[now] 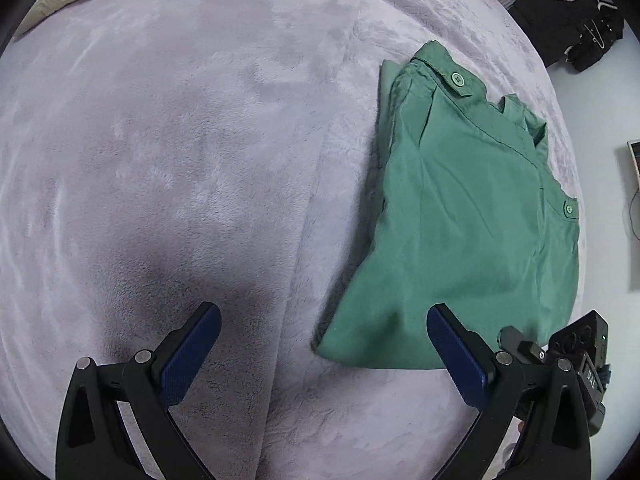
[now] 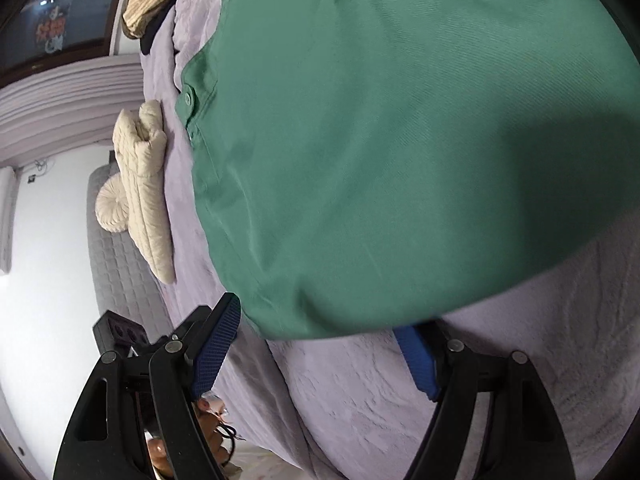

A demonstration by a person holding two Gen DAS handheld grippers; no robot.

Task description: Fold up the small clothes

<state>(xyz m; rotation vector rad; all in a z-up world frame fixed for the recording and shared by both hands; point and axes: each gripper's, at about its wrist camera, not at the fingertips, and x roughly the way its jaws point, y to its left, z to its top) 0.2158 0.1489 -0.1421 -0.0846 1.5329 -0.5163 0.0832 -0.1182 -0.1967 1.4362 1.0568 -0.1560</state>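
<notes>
The left gripper stood wide open with nothing between its blue pads, poised over bare lilac blanket; its right-hand finger overlapped the near hem of the green garment, though I could not tell whether it touched. The right gripper was spread just as wide and held nothing, and the tip of its right finger was hidden beneath the garment's edge at about five o'clock of the cloth.

From the left wrist view the garment lay at three o'clock, already doubled into a tidy oblong, its buttoned tab towards one o'clock. Past it, a dark bundle sat off the bed at one o'clock. From the right wrist view a cream quilted piece lay at nine o'clock.

To my eye another fold was being set up. The next move would call for closing on the near hem, both layers caught together, then carrying it over towards the buttoned end.
</notes>
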